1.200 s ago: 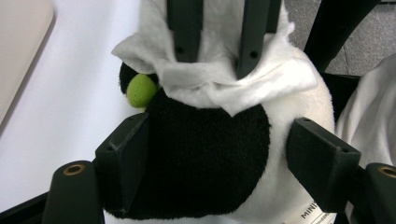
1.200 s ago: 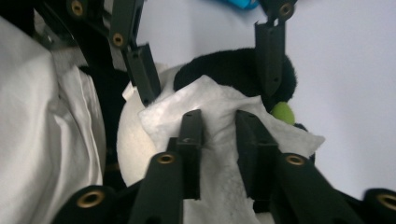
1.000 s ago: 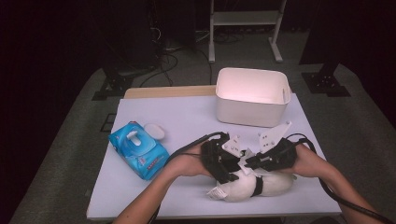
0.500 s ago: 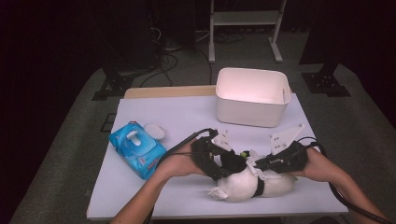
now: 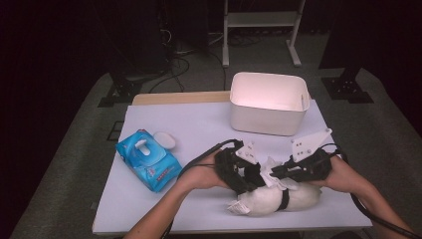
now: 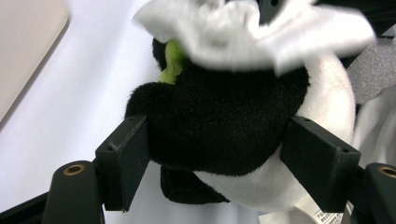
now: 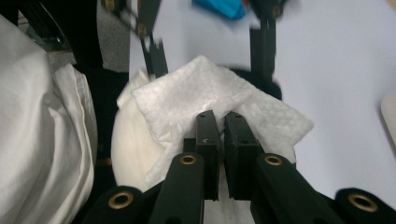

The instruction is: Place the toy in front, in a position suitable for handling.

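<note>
You have the black-and-white plush penguin toy lying near the front edge of the pale lavender table, just in front of both hands. Your left gripper has its jaws spread wide on either side of the toy's black head, pads touching the fur but barely squeezing. Your right gripper has its jaws pinched together on a white textured wet wipe, draped over the top of the toy. Judging from this, you are wiping the plush: steady the head more firmly with the left jaws so it cannot roll, then drag the wipe in short strokes, keeping the cloth flat against the fur. Watch that the wipe does not slip from the pinch. The blue wipe packet and white plastic bin stand well apart.
</note>
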The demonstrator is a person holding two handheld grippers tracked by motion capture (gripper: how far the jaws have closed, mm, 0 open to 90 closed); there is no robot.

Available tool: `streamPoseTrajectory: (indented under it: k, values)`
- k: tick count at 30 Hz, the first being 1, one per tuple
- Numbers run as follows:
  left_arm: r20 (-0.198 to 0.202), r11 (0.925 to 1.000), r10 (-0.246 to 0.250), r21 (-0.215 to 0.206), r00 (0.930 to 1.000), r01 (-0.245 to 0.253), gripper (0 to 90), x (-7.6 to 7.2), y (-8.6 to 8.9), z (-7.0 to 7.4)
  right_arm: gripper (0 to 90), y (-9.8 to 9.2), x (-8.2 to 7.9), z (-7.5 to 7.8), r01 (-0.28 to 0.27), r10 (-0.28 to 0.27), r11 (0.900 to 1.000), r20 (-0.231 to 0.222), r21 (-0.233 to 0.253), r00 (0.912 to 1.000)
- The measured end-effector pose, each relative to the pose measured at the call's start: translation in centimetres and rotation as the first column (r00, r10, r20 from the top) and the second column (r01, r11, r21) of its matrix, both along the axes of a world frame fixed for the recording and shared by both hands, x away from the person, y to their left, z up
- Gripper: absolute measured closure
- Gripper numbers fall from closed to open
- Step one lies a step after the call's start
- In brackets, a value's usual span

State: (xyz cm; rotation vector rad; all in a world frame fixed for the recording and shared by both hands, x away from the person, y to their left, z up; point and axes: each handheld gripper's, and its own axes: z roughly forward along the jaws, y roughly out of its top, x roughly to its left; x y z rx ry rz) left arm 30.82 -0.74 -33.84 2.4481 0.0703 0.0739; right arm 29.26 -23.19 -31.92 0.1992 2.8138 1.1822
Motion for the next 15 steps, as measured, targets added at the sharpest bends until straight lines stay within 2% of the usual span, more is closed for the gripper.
streamPoseTrajectory:
  k: [4,7,9,15]
  values:
    - [0.012,0.9998,-0.018,0.006,0.9998,0.018,24.5,0.0,-1.2,-0.1,84.7,1.2,0.0,0.5,-0.029,0.029,0.999,0.006,0.018,0.9996]
    - [0.008,0.9999,-0.012,0.005,0.9999,0.011,24.5,0.3,-1.2,-0.1,84.6,1.9,0.1,0.5,-0.039,0.039,0.999,0.019,-0.011,0.999]
    - [0.002,1.0,-0.007,-0.007,1.0,0.007,24.5,0.3,-1.0,-0.2,84.6,1.6,0.3,0.6,-0.029,0.029,0.999,0.003,-0.013,0.9996]
    - [0.014,0.9998,-0.013,-0.013,0.9998,0.013,24.5,0.1,-1.0,-0.2,84.4,1.1,0.2,0.6,-0.018,0.018,1.0,-0.001,-0.019,0.9998]
